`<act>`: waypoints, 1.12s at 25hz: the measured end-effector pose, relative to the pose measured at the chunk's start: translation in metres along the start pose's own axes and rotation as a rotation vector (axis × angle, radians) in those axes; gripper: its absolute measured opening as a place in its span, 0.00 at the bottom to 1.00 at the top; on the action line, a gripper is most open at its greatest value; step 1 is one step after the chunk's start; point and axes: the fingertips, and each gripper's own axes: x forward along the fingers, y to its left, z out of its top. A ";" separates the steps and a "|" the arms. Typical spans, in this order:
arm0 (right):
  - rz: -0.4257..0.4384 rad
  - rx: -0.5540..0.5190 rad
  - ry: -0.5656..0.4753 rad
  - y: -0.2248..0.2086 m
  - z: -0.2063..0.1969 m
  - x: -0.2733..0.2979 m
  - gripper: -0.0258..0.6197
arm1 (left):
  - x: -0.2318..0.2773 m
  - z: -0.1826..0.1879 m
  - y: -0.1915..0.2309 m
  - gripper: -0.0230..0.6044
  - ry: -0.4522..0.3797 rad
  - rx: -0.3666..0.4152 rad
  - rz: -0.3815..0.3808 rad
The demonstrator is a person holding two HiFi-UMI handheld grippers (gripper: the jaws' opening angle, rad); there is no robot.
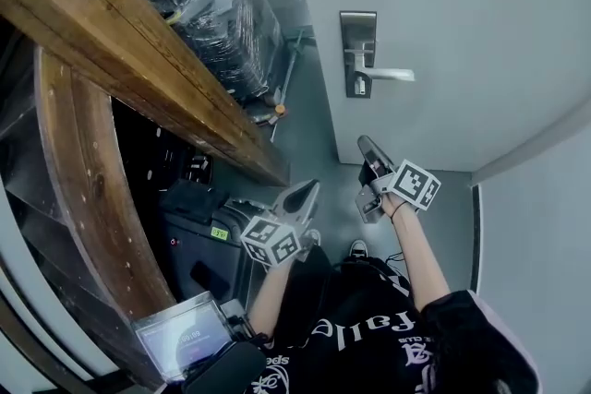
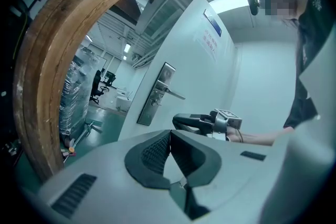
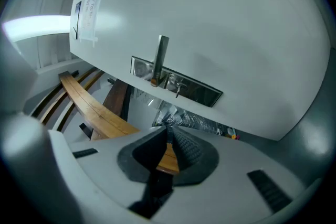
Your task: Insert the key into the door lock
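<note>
Both jaws of the right gripper (image 3: 168, 131) are pressed together at the tips, with no key seen between them. The left gripper (image 2: 169, 134), beside it, is likewise clenched on nothing. Ahead of the right tips, well apart, the lock plate (image 3: 176, 85) is set in the door (image 3: 236, 34), and a small key-like stub (image 3: 178, 89) juts out near its handle (image 3: 160, 57). That stub should be checked first; any approach is best squared to the keyhole.

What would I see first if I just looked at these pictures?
The big white door fills the upper right, with a shiny metal lock plate and handle. Below it, the left gripper and right gripper point toward it, jaws together. A thick wooden beam crosses the left.
</note>
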 end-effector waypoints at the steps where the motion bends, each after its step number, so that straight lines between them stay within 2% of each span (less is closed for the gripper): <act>1: 0.001 -0.003 0.011 0.003 -0.004 -0.007 0.10 | -0.003 -0.004 -0.005 0.04 0.004 -0.006 0.007; 6: 0.002 -0.023 0.037 0.016 -0.020 -0.037 0.10 | -0.022 -0.019 -0.023 0.04 0.014 -0.022 0.023; 12: 0.025 -0.069 0.045 0.044 -0.052 -0.070 0.10 | -0.045 -0.022 -0.040 0.04 -0.001 -0.006 -0.006; 19: -0.018 -0.069 0.033 0.070 -0.132 -0.132 0.10 | -0.111 -0.030 -0.073 0.04 -0.029 0.016 -0.069; 24: -0.020 -0.085 -0.003 0.094 -0.192 -0.177 0.10 | -0.169 -0.054 -0.089 0.04 -0.005 0.038 -0.104; 28: -0.137 -0.084 0.013 0.090 -0.242 -0.233 0.10 | -0.214 -0.089 -0.107 0.04 0.027 -0.007 -0.120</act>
